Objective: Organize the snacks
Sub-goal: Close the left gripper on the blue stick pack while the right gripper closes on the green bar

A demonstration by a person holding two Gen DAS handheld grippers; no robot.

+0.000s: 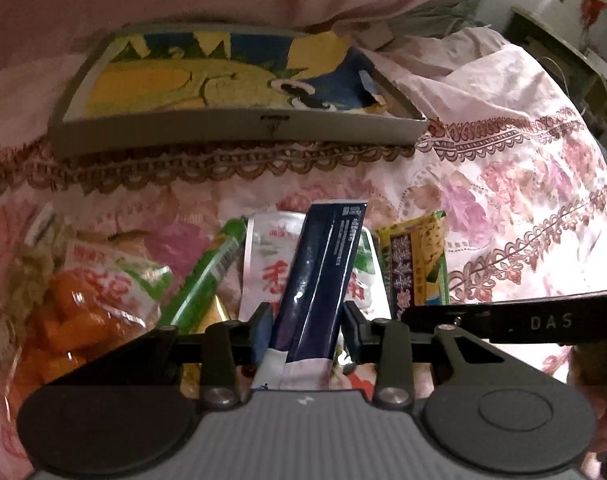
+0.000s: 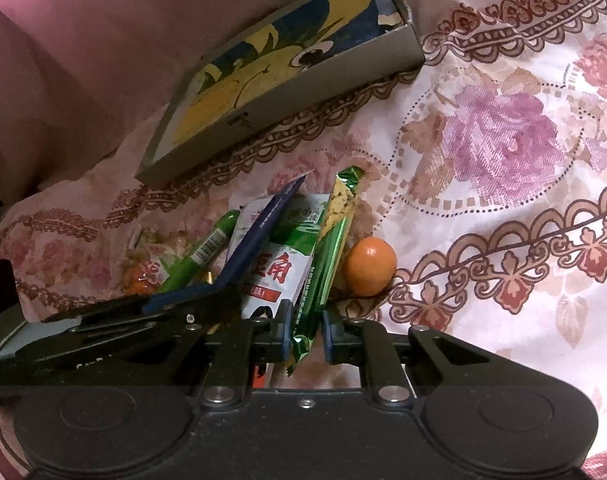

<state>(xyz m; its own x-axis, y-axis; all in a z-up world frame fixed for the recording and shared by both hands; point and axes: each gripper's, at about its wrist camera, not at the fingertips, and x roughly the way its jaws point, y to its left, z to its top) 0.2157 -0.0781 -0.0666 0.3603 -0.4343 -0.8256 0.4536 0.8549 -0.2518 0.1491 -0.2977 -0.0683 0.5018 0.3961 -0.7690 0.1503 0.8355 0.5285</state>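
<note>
Left wrist view shows the left tool clamped across the lower part of a dark blue sachet: light, floppy and glossy, so likely to slip unless held mid-body. The right tool pinches a thin green-and-yellow bar near its crimped end. Both sit in a pile on the floral bedspread, beside a white-and-green pouch, a green tube and what looks like an orange. The open box lies beyond, with nothing between.
</note>
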